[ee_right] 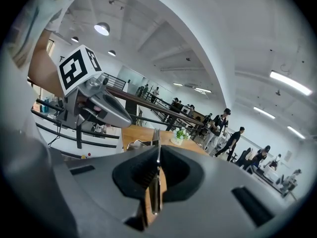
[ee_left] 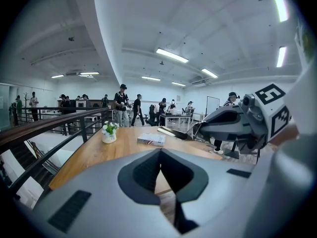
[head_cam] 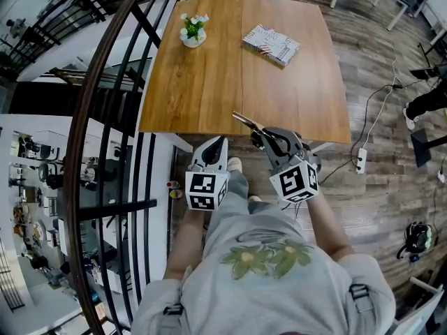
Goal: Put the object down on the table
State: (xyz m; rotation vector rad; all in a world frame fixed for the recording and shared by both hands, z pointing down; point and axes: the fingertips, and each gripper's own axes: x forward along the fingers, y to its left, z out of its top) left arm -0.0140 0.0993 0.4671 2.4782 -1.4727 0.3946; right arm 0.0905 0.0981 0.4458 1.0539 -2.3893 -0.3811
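A thin flat metal tool (head_cam: 246, 121) sticks out up and to the left from my right gripper (head_cam: 261, 132), which is shut on it just over the near edge of the wooden table (head_cam: 209, 82). In the right gripper view the blade (ee_right: 155, 182) stands on edge between the shut jaws. The left gripper view shows the tool (ee_left: 173, 132) pointing left from the right gripper (ee_left: 199, 128), above the table. My left gripper (head_cam: 222, 140) hangs beside it, short of the table edge; its jaws (ee_left: 160, 152) meet with nothing between them.
A small pot of white flowers (head_cam: 193, 30) and a book (head_cam: 271, 45) lie at the table's far end. A black railing (head_cam: 105, 117) runs along the left side. A power strip (head_cam: 360, 160) lies on the floor to the right. Several people stand far behind.
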